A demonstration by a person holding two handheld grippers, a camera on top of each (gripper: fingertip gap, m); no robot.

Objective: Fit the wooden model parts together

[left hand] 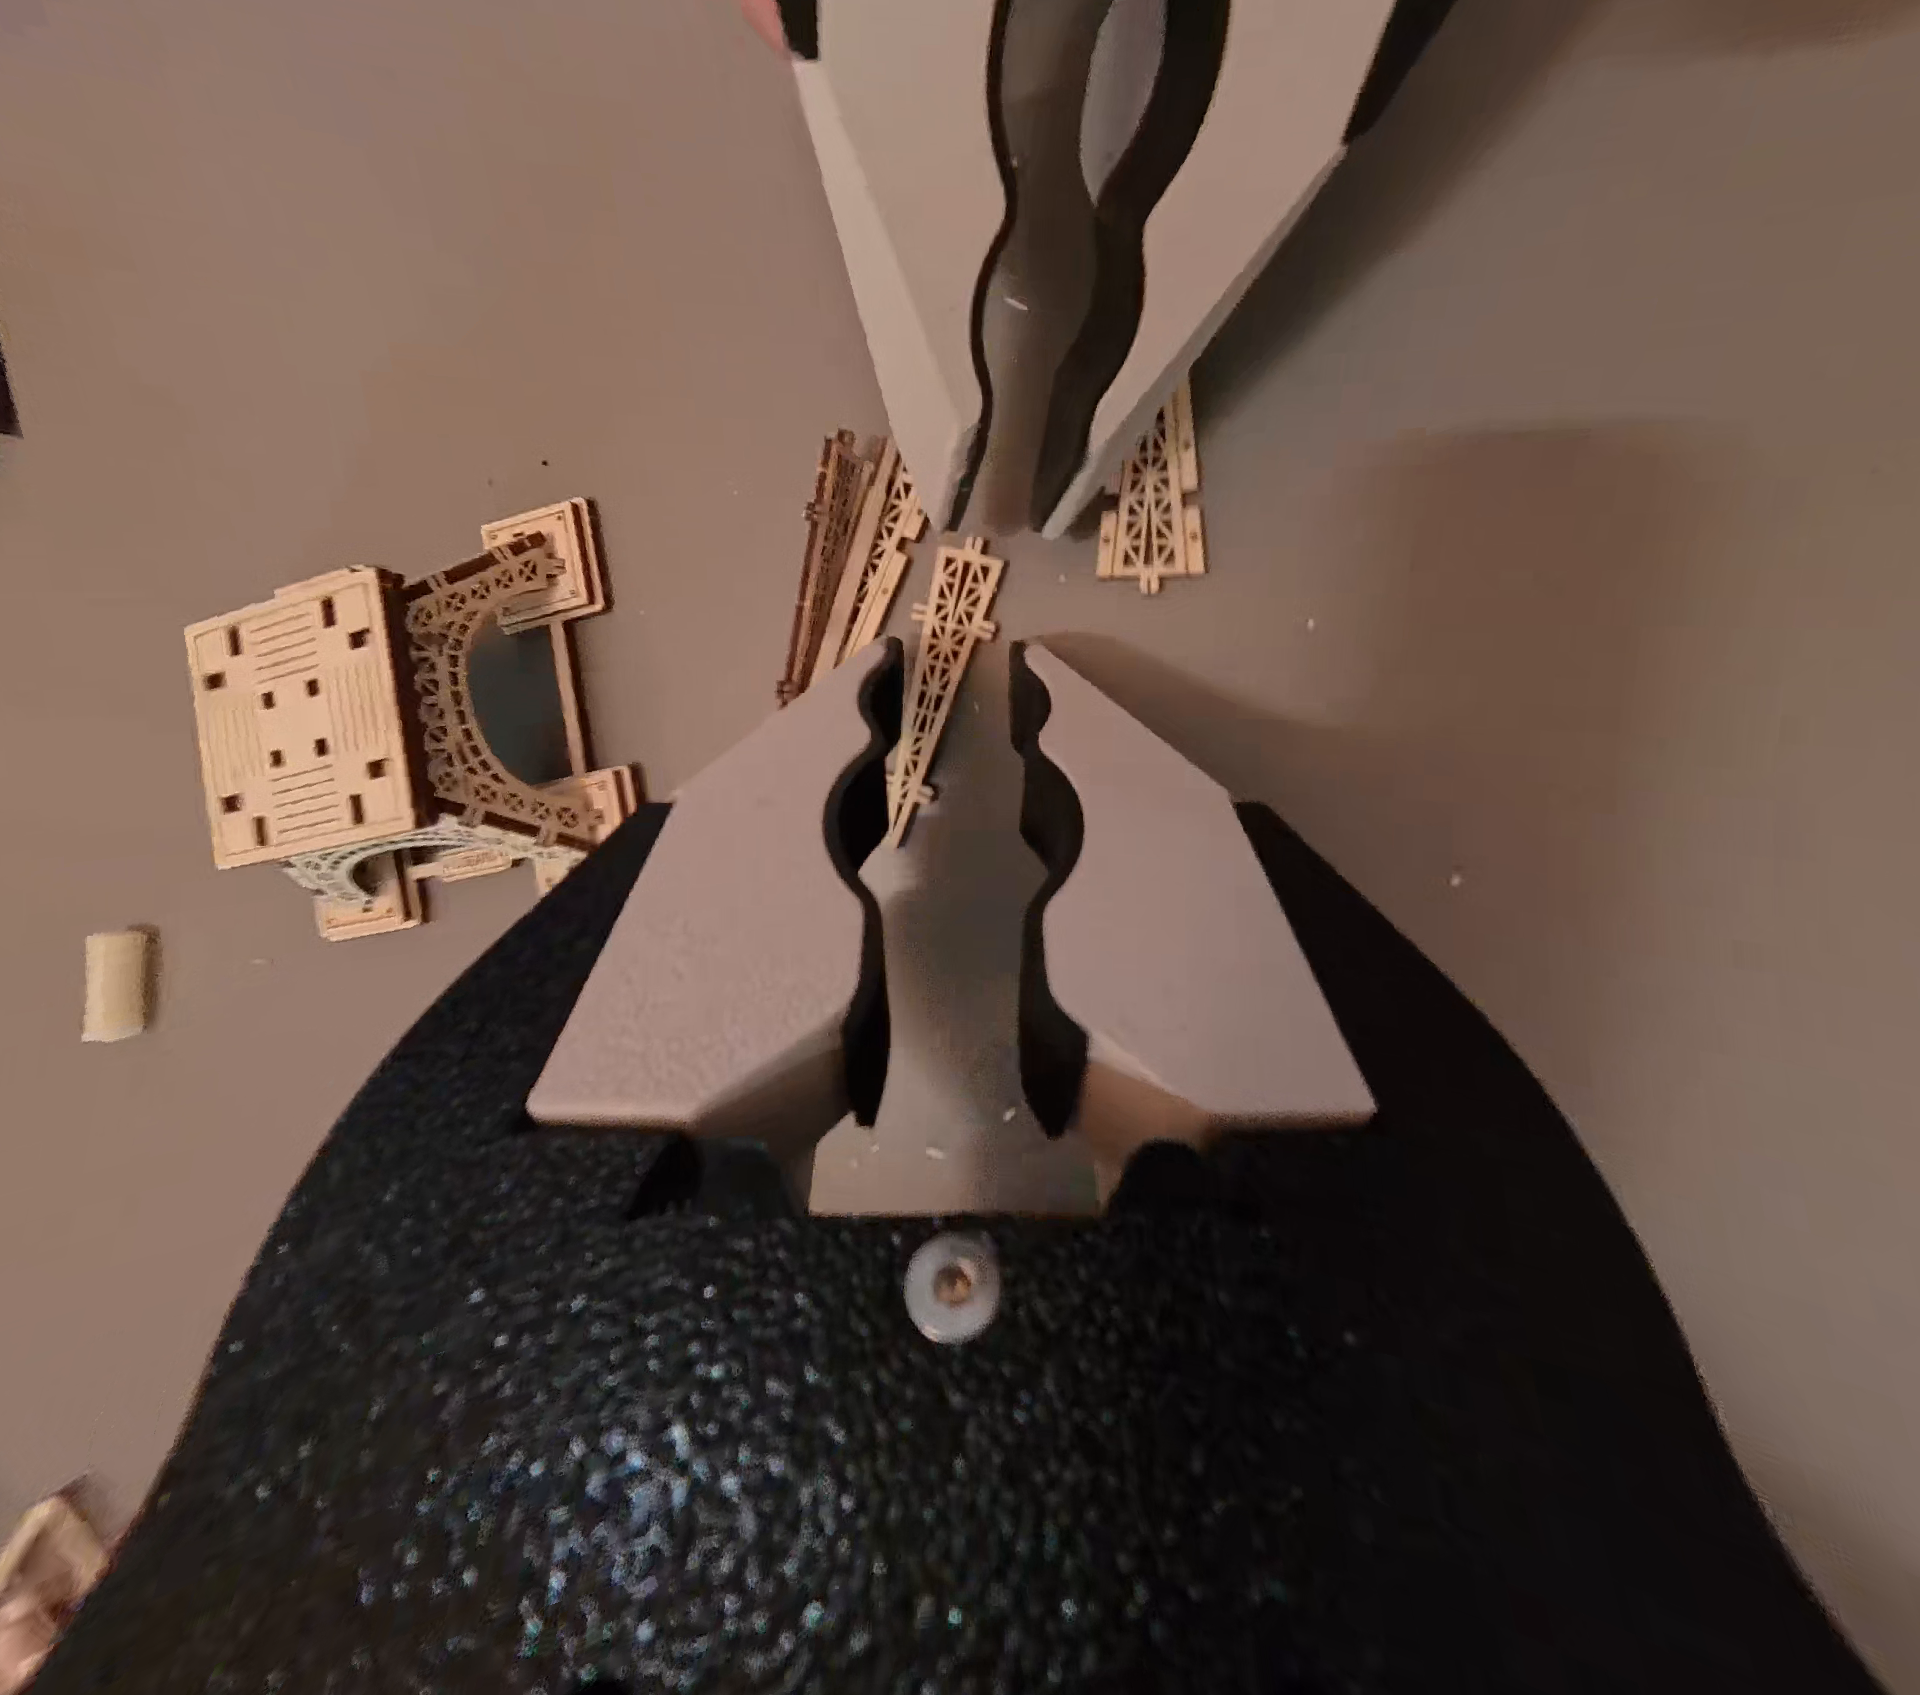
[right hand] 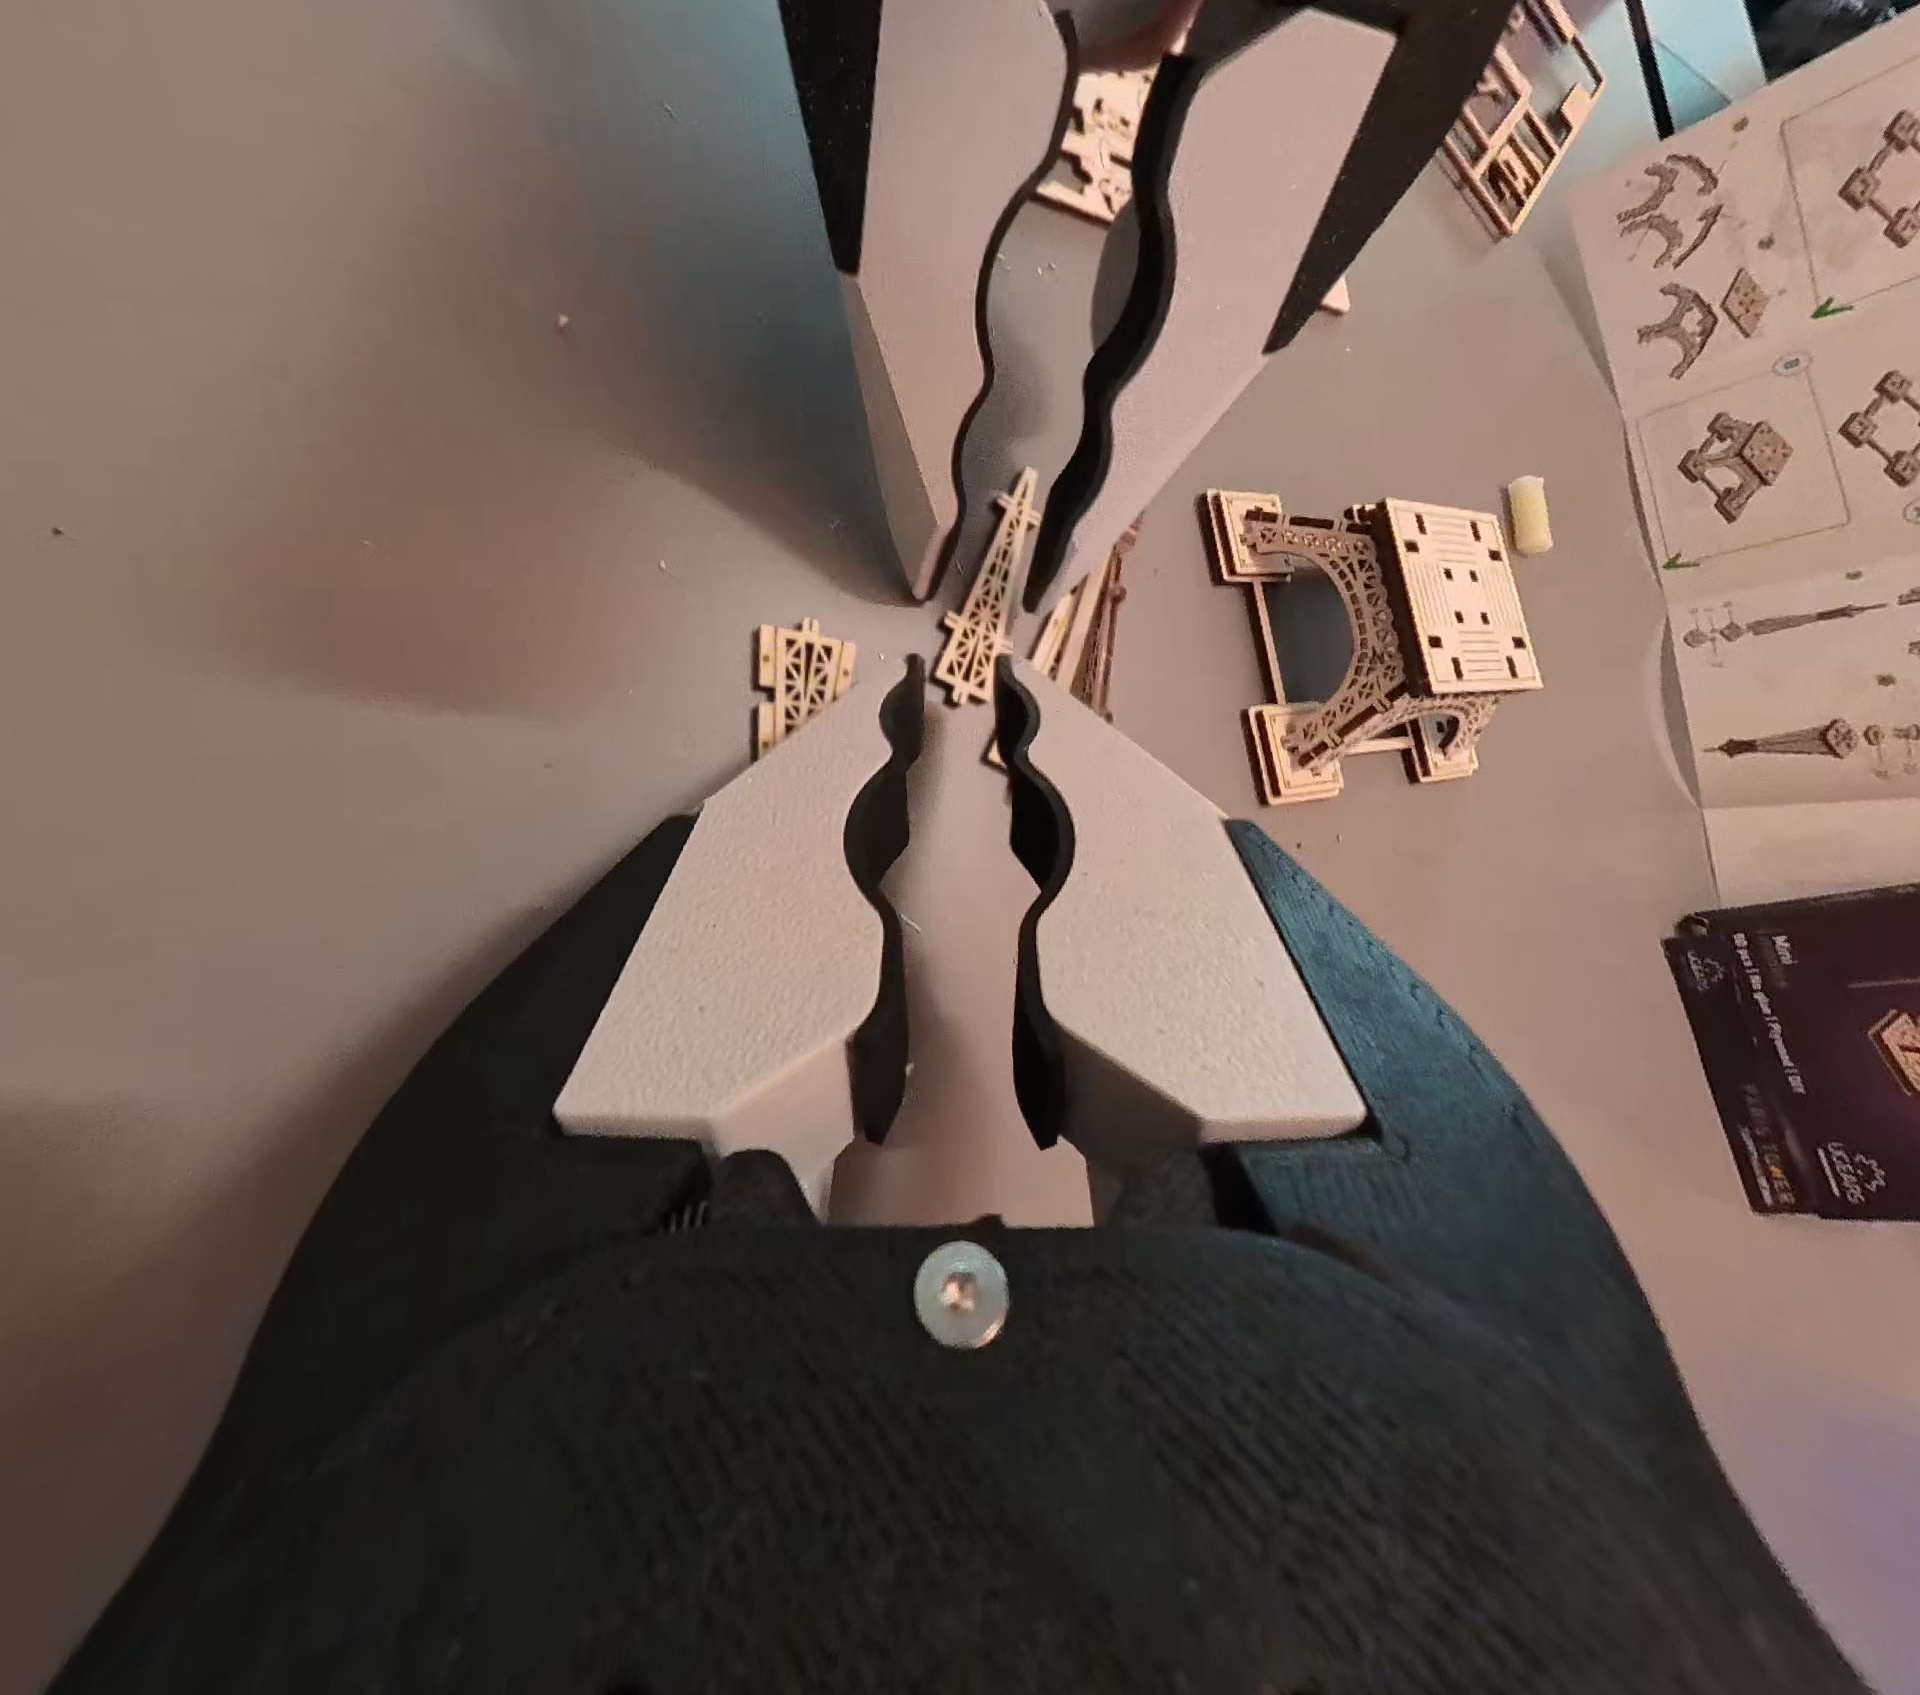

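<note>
A tapered wooden lattice piece (left hand: 948, 658) lies flat on the grey table, and it also shows in the right wrist view (right hand: 987, 596). My left gripper (left hand: 958, 653) is open, with the piece's narrow end lying between its fingers. My right gripper (right hand: 958, 671) faces it tip to tip. It is open by a narrow gap, with the piece's wide end just at its fingertips. Neither gripper is clamped on the piece. The built tower base (left hand: 395, 710) lies on its side, left of my left gripper; it also shows in the right wrist view (right hand: 1382, 637).
A short wide lattice piece (left hand: 1153, 523) and a stack of long lattice strips (left hand: 852, 565) lie beside the fingertips. A small cream roll (right hand: 1529, 513), an instruction sheet (right hand: 1766, 398), a dark box (right hand: 1808, 1053) and punched-out part frames (right hand: 1527, 118) sit to the right. The grippers are tip to tip, or close to it. The small cream roll (right hand: 1529, 513) lies around 20 cm away from my left fingertips. My left wrist view (left hand: 113, 984) looks at it from another angle.
</note>
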